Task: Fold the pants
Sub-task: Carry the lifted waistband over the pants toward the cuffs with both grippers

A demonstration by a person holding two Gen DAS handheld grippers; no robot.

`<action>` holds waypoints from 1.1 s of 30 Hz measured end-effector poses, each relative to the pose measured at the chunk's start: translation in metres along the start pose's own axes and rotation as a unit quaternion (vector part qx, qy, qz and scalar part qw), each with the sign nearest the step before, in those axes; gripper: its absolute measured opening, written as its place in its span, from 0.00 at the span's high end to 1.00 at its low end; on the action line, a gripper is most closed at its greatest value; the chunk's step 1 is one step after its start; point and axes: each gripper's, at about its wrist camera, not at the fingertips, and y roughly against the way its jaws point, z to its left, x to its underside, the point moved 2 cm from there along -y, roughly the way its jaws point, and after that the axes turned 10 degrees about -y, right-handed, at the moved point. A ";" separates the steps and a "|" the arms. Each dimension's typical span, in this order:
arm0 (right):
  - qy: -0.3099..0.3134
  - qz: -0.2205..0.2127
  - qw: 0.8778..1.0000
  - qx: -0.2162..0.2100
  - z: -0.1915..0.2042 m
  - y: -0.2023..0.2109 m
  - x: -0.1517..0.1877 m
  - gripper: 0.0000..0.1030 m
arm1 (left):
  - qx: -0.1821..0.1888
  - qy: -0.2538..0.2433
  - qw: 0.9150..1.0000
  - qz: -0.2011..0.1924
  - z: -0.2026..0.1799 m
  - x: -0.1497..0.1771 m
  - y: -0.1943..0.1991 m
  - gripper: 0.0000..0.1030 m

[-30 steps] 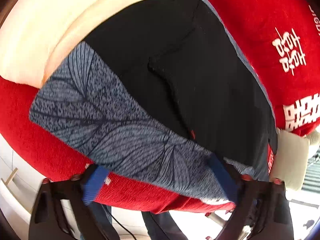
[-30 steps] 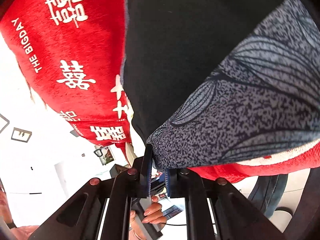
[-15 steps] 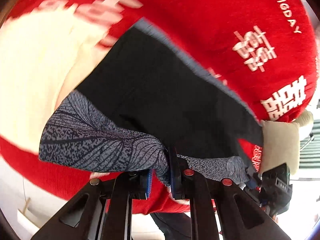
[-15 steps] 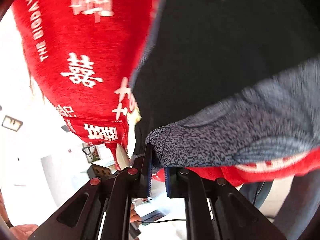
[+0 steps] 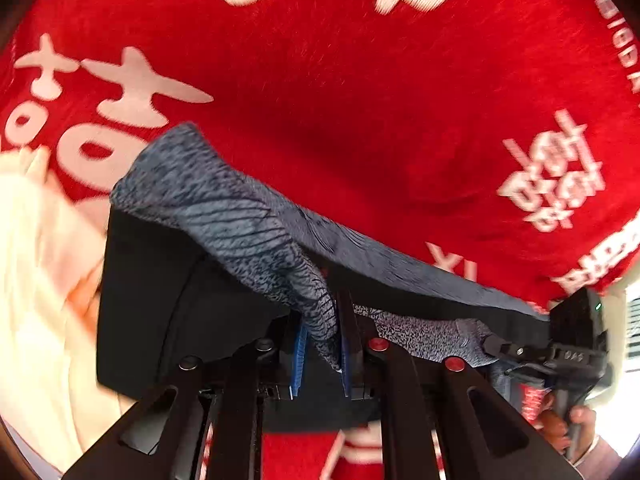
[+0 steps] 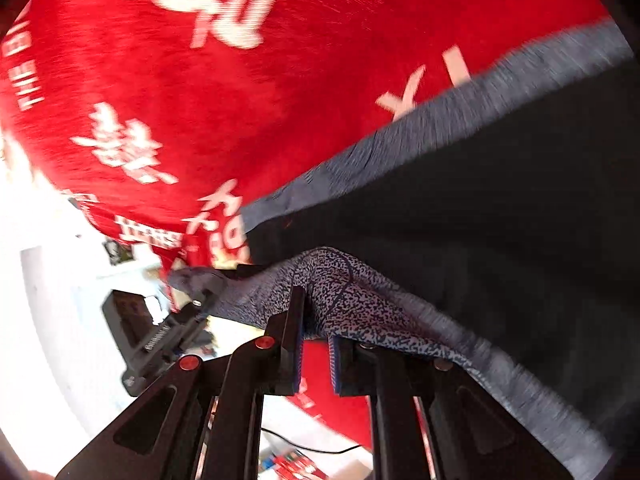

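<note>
Both grippers have swung the patterned hem up and over since a second ago, when the pants lay spread flat with the grey leaf-print band at the near edge; now that band is lifted and carried across the black part.

Left gripper [image 5: 320,344] is pinched down on a bunch of the grey leaf-print fabric, blue pads squeezing it from both sides, only the thickness of the cloth between them. The pants [image 5: 224,216] rise from that grip in a peaked fold, the black section [image 5: 168,304] lying beneath on the left. Over on the right of the left wrist view, the other tool is visible clamping the same hem, the fabric stretched in a line between the two.

Right gripper [image 6: 314,320] has the speckled grey hem caught near its fingertips, the cloth draping over the right finger; further back the blue pads stand slightly apart. In this view the pants [image 6: 500,240] spread to the right, black with a grey edge strip running diagonally.

Underneath it all lies the red blanket [image 5: 360,100] with its white lettering, and a cream cloth [image 5: 36,280] sits at the left edge. Motion blur softens much of both views.
</note>
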 end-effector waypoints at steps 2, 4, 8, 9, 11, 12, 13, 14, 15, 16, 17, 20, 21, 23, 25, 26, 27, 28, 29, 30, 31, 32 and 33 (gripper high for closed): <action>-0.001 0.009 1.000 0.016 -0.007 -0.011 -0.020 0.88 | -0.014 -0.004 1.000 0.008 0.000 -0.006 -0.019 0.81; -0.004 0.016 1.000 0.024 -0.016 -0.020 -0.034 0.88 | -0.029 -0.010 0.999 0.012 -0.001 -0.008 -0.033 0.81; -0.012 0.023 1.000 0.016 -0.023 -0.026 -0.044 0.87 | -0.038 -0.010 0.999 0.015 -0.004 -0.010 -0.023 0.67; -0.010 0.026 1.000 0.014 -0.022 -0.024 -0.045 0.84 | -0.052 -0.015 0.998 0.010 -0.005 -0.010 -0.015 0.55; -0.003 0.030 1.000 0.008 -0.021 -0.021 -0.045 0.75 | -0.079 -0.024 0.996 -0.016 -0.006 -0.012 0.011 0.29; 0.000 0.032 0.999 0.005 -0.018 -0.018 -0.046 0.63 | -0.080 -0.027 0.996 -0.018 -0.005 -0.011 0.021 0.29; 0.003 0.032 0.999 0.001 -0.015 -0.015 -0.047 0.57 | -0.081 -0.032 0.996 -0.012 -0.005 -0.010 0.026 0.29; 0.009 0.028 1.000 -0.003 -0.009 -0.011 -0.044 0.47 | -0.086 -0.038 0.996 -0.006 -0.005 -0.010 0.027 0.29; 0.015 0.024 1.000 -0.005 -0.005 -0.008 -0.040 0.41 | -0.098 -0.051 0.994 0.000 -0.008 -0.007 0.026 0.29; 0.027 0.018 0.999 -0.001 0.001 -0.003 -0.035 0.40 | -0.107 -0.064 0.992 0.006 -0.009 -0.004 0.024 0.29; 0.039 0.011 0.999 0.004 0.006 0.001 -0.028 0.40 | -0.114 -0.076 0.990 0.014 -0.014 -0.001 0.019 0.29; 0.080 0.001 0.997 0.010 0.023 0.009 -0.004 0.39 | -0.119 -0.094 0.988 0.035 -0.028 0.011 -0.008 0.29; 0.087 0.005 0.996 0.011 0.023 0.009 0.002 0.39 | -0.124 -0.098 0.987 0.042 -0.032 0.015 -0.018 0.29; 0.091 0.010 0.995 0.038 0.016 0.008 0.005 0.35 | -0.144 -0.104 0.982 0.068 -0.038 0.025 -0.044 0.29; 0.092 0.001 0.991 0.100 0.000 0.003 -0.002 0.34 | -0.167 -0.112 0.976 0.084 -0.045 0.033 -0.060 0.29; 0.089 0.002 0.991 0.095 -0.006 0.004 -0.003 0.34 | -0.171 -0.124 0.974 0.085 -0.053 0.037 -0.061 0.29; 0.081 0.000 0.994 0.076 -0.008 0.009 -0.001 0.34 | -0.169 -0.130 0.973 0.086 -0.058 0.040 -0.060 0.28; 0.083 -0.007 0.994 0.067 -0.005 0.014 0.000 0.34 | -0.166 -0.138 0.972 0.087 -0.067 0.044 -0.058 0.29; 0.094 -0.016 0.993 0.064 -0.002 0.022 0.005 0.33 | -0.167 -0.148 0.971 0.089 -0.077 0.048 -0.055 0.29; 0.109 -0.027 0.991 0.070 0.001 0.032 0.010 0.31 | -0.170 -0.156 0.969 0.091 -0.086 0.052 -0.052 0.28; 0.121 -0.038 0.989 0.080 0.003 0.040 0.015 0.29 | -0.171 -0.162 0.967 0.092 -0.093 0.055 -0.050 0.29; 0.132 -0.050 0.986 0.093 0.002 0.050 0.020 0.27 | -0.171 -0.167 0.967 0.094 -0.103 0.060 -0.048 0.29; 0.144 -0.067 0.980 0.115 -0.001 0.061 0.028 0.26 | -0.169 -0.171 0.966 0.095 -0.112 0.065 -0.046 0.29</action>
